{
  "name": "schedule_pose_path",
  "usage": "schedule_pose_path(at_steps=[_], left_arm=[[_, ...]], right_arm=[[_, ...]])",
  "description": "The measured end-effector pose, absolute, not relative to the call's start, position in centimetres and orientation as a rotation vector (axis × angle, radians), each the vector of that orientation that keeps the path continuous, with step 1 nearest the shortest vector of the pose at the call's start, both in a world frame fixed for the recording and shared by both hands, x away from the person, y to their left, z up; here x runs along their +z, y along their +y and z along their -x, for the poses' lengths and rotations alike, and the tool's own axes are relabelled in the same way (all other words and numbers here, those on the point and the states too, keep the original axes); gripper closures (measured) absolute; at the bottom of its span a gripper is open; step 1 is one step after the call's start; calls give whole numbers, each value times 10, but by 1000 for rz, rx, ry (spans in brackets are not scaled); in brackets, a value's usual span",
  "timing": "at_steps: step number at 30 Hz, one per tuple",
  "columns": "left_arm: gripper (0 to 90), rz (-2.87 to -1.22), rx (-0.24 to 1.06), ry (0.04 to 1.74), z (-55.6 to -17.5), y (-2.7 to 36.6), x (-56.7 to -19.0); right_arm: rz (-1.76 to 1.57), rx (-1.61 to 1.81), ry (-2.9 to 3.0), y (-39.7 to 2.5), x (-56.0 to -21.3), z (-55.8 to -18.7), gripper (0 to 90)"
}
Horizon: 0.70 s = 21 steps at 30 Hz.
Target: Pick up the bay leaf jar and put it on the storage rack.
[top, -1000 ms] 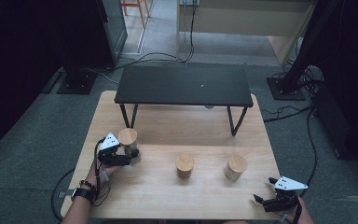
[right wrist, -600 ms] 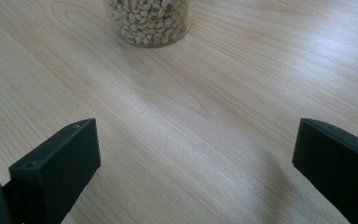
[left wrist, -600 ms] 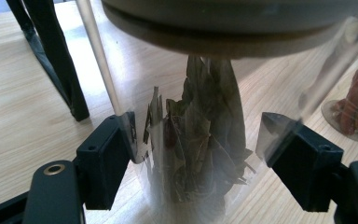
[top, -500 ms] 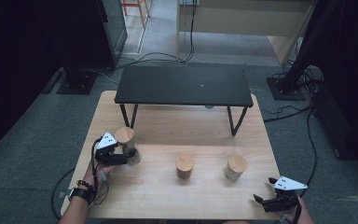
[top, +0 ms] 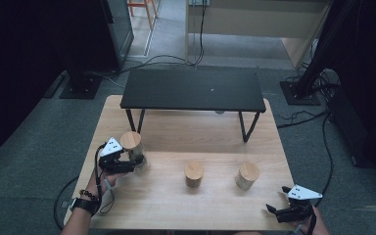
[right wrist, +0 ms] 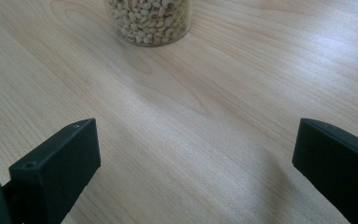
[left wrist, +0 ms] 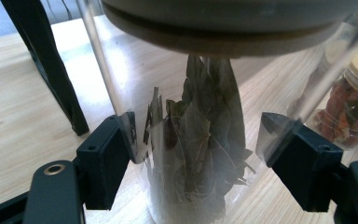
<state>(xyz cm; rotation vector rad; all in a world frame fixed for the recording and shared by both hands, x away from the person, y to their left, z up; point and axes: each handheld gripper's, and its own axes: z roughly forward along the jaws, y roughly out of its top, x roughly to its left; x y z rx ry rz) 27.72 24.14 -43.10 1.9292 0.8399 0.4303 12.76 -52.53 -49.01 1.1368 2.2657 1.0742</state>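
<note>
Now left hand-held gripper [left wrist: 196, 154] clamped around leaf jar [left wrist: 193, 140], right hand-held gripper [right wrist: 193, 163] wide apart, empty.

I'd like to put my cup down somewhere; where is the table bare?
Bare wood runs along the near edge between the left tongs and right tongs, and under the black shelf. The middle strip is crowded: leaf jar, middle jar, peanut jar.

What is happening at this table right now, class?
A person works two hand-held grippers at a wooden table. The left gripper is closed around a clear jar of dried leaves with a wooden lid. The right gripper hovers open at the near right edge, holding nothing. Two more wooden-lidded jars stand mid-table: one with red contents and one of peanuts. A small black shelf stands behind.
</note>
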Motion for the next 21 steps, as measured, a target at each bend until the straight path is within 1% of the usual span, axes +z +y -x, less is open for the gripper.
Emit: schedule_pose_path(at_steps=[8,21], left_arm=[[253,-1917,425,835,-277,235,-411],[253,-1945,446,802,-280,222,-376]], right_arm=[[-1136,1074,2266,-525,-490,-128,6],[-1135,1077,2268,-526,-490,-128,6]])
